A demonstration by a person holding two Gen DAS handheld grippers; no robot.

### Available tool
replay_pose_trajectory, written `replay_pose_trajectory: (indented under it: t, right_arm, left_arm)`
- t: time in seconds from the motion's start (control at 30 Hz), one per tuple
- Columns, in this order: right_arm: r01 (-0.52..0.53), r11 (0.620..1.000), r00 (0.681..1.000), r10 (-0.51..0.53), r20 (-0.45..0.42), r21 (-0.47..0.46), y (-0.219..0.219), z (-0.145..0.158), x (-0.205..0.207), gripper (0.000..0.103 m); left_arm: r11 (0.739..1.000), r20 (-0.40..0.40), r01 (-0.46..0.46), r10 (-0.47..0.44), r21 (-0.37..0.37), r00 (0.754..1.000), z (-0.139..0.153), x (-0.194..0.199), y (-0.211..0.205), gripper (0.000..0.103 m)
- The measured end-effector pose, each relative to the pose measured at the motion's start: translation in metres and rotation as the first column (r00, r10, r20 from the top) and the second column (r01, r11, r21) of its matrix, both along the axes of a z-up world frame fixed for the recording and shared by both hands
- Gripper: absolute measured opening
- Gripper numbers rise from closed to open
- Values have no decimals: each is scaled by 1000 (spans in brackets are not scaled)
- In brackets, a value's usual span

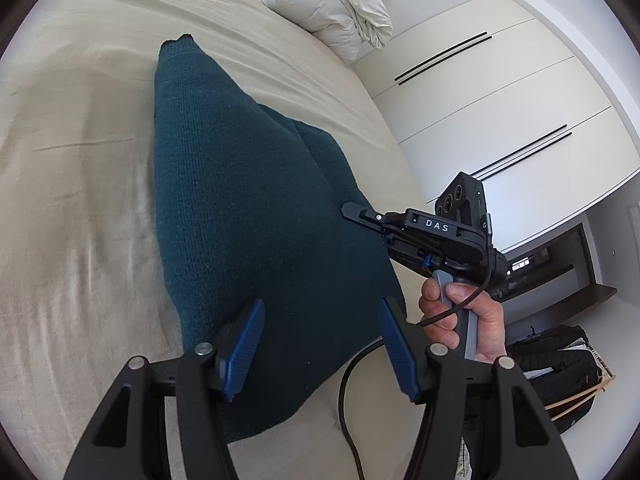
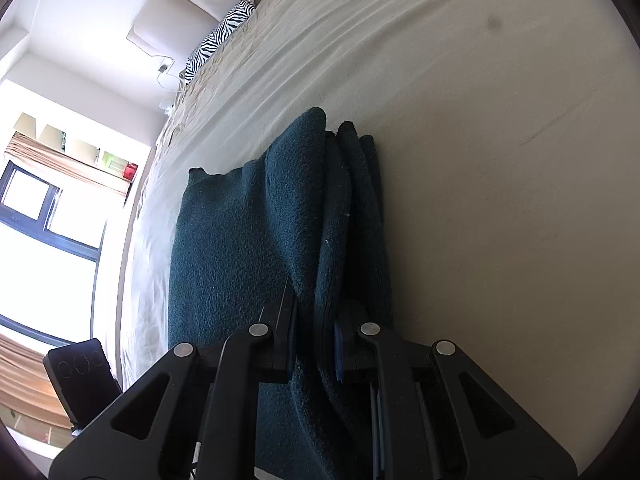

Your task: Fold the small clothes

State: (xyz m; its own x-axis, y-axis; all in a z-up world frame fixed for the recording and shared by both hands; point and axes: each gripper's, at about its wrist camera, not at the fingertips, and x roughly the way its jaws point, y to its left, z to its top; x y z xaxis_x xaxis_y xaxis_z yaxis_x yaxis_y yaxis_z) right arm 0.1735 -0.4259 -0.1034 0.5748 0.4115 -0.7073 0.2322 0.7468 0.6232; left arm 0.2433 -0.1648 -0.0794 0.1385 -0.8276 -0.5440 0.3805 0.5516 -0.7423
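A dark teal knitted garment (image 1: 248, 208) lies on the beige bed sheet (image 1: 80, 160), partly folded into a long shape. My left gripper (image 1: 320, 340) is open, its blue pads just above the garment's near end, holding nothing. My right gripper (image 1: 352, 212) shows in the left wrist view at the garment's right edge, held by a hand. In the right wrist view the right gripper (image 2: 316, 344) is shut on a bunched fold of the garment (image 2: 248, 240), with the fabric pinched between the jaws.
A white duvet (image 1: 328, 4) is piled at the far end of the bed. White wardrobe doors (image 1: 500, 120) stand to the right. A black bag (image 1: 560, 364) sits on the floor. A zebra-print pillow (image 2: 220, 36) lies at the bed's far edge, near a window (image 2: 40, 220).
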Motion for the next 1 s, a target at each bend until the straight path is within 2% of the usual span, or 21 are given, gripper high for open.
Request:
replay_pose_trajectory:
  t: [0.13, 0.3, 0.33, 0.4, 0.53, 0.67, 0.83, 0.97, 1.0]
  right_arm:
    - [5, 1000, 1000, -5, -25, 11, 14, -15, 7, 12]
    - [46, 996, 999, -45, -13, 79, 11, -32, 11, 12]
    - [51, 993, 999, -50, -13, 105, 9, -33, 8, 16]
    - [67, 990, 998, -64, -25, 127, 7, -31, 3, 17]
    - [81, 996, 997, -82, 16, 48, 11, -4, -24, 18]
    - [45, 997, 999, -45, 1, -60, 21, 15, -56, 18]
    - [55, 993, 998, -58, -24, -107, 28, -2, -84, 18]
    - [82, 995, 997, -82, -7, -53, 13, -22, -100, 15]
    - [95, 994, 995, -95, -14, -48, 11, -25, -103, 24]
  left_arm:
    - [1000, -2, 10, -10, 20, 1000, -5, 1, -6, 61]
    - [999, -27, 23, -22, 39, 999, -15, 2, -14, 61]
    - [999, -29, 22, -21, 41, 999, -16, 2, -14, 61]
    - [999, -25, 23, -22, 41, 999, -15, 0, -14, 61]
    - [997, 31, 32, -34, 67, 999, -4, -10, -19, 61]
    - [994, 47, 52, -57, 98, 997, -9, -19, -27, 61]
    - [991, 20, 69, -72, 111, 997, -24, -16, -35, 61]
    - [991, 22, 77, -79, 106, 997, -28, -16, -34, 60]
    - [991, 21, 76, -79, 106, 997, -26, -16, -32, 60]
